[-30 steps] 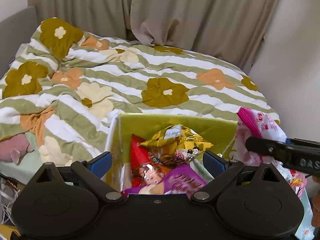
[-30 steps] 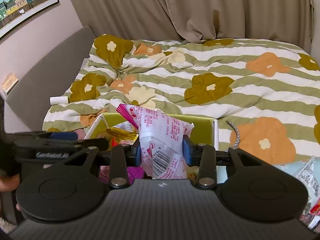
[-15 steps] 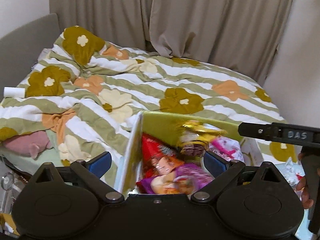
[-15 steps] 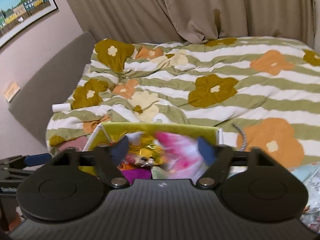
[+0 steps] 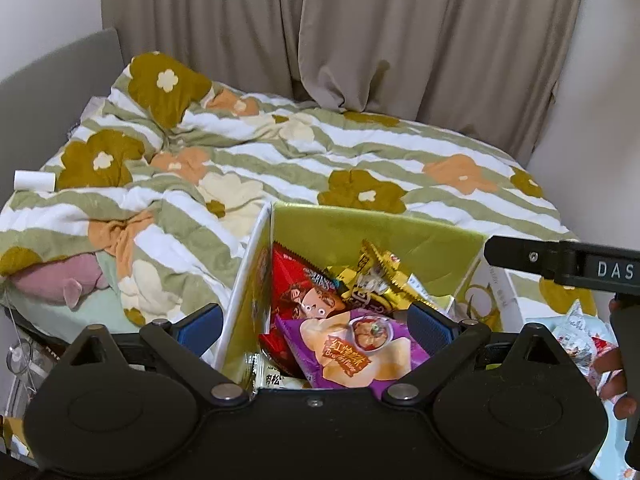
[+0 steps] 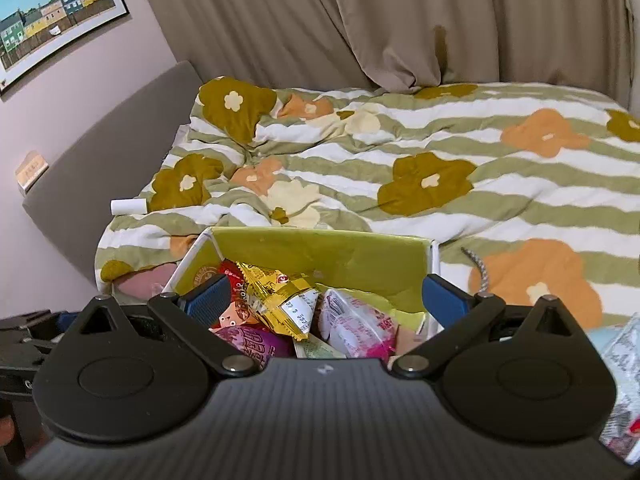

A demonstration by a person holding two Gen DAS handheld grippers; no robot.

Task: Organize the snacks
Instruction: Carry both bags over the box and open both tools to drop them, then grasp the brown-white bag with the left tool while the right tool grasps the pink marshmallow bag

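Note:
A green-lined box (image 5: 376,232) stands at the bed's near edge and holds several snack packs: a red pack (image 5: 296,284), a gold pack (image 5: 380,280) and a purple chip bag (image 5: 348,356). In the right wrist view the box (image 6: 320,248) also holds a pink-and-white pack (image 6: 356,328) beside the gold pack (image 6: 280,300). My left gripper (image 5: 314,324) is open and empty above the box's left wall. My right gripper (image 6: 326,300) is open and empty over the box; it shows in the left wrist view (image 5: 560,266) at the right.
A flowered green-striped duvet (image 5: 320,168) covers the bed behind the box. More snack packs (image 5: 576,332) lie to the right of the box. A white roll (image 6: 128,206) lies by the grey headboard (image 6: 100,152). Curtains hang at the back.
My right gripper opened and let the pink-and-white pack fall into the box, then drew back. My left gripper shifted left and back; it stayed open.

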